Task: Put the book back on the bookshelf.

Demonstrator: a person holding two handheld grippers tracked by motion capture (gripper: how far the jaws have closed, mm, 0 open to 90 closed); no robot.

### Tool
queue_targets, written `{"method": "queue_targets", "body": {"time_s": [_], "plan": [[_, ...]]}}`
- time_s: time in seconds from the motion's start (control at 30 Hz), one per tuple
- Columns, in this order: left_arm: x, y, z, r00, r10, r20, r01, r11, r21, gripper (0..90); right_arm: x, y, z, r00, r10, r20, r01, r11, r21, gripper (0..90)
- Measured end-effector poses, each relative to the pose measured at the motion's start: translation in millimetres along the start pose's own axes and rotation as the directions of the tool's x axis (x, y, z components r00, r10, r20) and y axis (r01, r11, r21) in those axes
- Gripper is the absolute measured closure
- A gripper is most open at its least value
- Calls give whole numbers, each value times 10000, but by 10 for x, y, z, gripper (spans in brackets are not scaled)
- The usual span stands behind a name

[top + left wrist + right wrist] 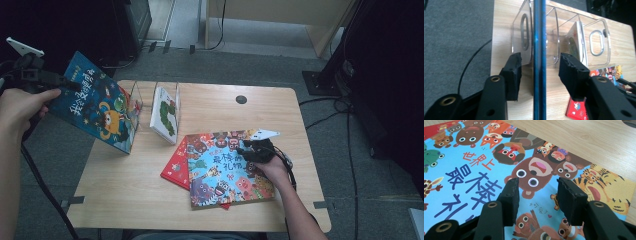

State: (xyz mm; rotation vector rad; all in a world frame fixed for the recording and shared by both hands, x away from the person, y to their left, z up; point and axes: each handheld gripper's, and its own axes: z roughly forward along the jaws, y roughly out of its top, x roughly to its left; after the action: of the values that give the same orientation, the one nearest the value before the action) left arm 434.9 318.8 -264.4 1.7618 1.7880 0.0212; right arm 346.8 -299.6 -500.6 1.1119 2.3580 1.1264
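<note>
Blue picture book (97, 105) is up at the left edge of the surface (150, 200), standing tilted, with its lower corner down by the clear plastic organizer (137, 102). The left tongs (35, 75) are at the book's upper left corner, with the person's left hand (22, 107) wrapped around the grip. From the left gripper view you see the book edge-on (539, 60), running straight up between the two pads, and there's daylight on both sides, so the pads aren't pressing on it. They're sitting at a middling width with the book just loose in the gap.

The organizer (564, 37) is see-through with oval handle cutouts, and a white book with a green caterpillar (165, 114) stands in one of its slots.

Over on the right, the right tongs (255, 150) hover over the colourful animal-cover book (227, 167), which lies flat on top of a red book (176, 165). In the right gripper view the pads (510, 195) are spread apart above the cover (469, 175), gripping nothing.
</note>
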Motion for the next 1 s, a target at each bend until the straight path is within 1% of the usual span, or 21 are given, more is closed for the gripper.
{"method": "queue_targets", "body": {"time_s": [0.07,0.2,0.27,0.37,0.4,0.47,0.5,0.57,0.6,0.63,0.7,0.77,0.8,0.87,0.9,0.93,0.97,1.0], "plan": [[10,-36,-18,10000,28,3,-28,10000,-55,482,3,4,0,10000,-7,5,7,10000,39,526],[29,-118,-42,10000,20,-11,-20,10000,26,445,2,12,9,10000,16,-29,-16,10000,34,527],[32,-169,-70,9999,-15,122,16,10000,-53,441,1,17,16,10000,-11,-30,11,10000,13,526],[38,-244,-109,10000,-31,79,31,10000,-86,434,0,19,22,10000,-6,-72,6,10000,-10,525],[43,-267,-120,9999,-119,94,120,9999,-116,434,0,18,20,10000,47,-72,-47,10000,-7,525],[51,-311,-147,9999,-139,32,140,9999,-89,435,-6,17,19,9999,121,-106,-121,9999,-22,525],[50,-333,-158,9999,-111,49,111,9999,-59,435,-8,17,19,9998,135,-117,-135,9999,-30,525],[39,-383,-183,10000,-64,-31,64,9999,-147,435,-9,17,18,9998,170,-144,-170,9999,-28,525],[35,-410,-192,10000,-70,29,70,9998,-179,433,-10,17,18,9997,185,-147,-186,9998,-35,525],[33,-439,-196,9999,-67,83,68,9998,-177,427,-10,17,19,9997,196,-158,-196,9998,-38,525],[31,-501,-204,10000,55,54,-54,9999,-117,410,-11,17,20,9997,193,-171,-194,9998,-43,526],[40,-575,-215,9996,-84,281,92,9995,-286,398,-13,16,21,9997,198,-165,-199,9998,-57,525],[37,-612,-215,9994,-78,347,89,9995,-301,397,-14,16,21,9997,189,-154,-190,9998,-65,525],[7,-698,-210,9997,40,224,-33,9996,-276,392,-14,16,21,9997,200,-151,-201,9998,-69,525],[-1,-726,-211,9996,64,281,-58,9997,-227,389,-13,17,20,9997,205,-148,-205,9998,-59,525],[-17,-767,-209,9995,-10,329,18,9997,-253,388,-12,18,19,9997,207,-149,-208,9998,-51,525],[-32,-806,-208,9996,15,294,-9,9998,-219,387,-12,19,18,9997,216,-151,-217,9998,-39,525],[-52,-850,-207,9997,80,221,-73,9995,-303,387,-13,21,16,9996,225,-161,-225,9997,-15,525]]}}
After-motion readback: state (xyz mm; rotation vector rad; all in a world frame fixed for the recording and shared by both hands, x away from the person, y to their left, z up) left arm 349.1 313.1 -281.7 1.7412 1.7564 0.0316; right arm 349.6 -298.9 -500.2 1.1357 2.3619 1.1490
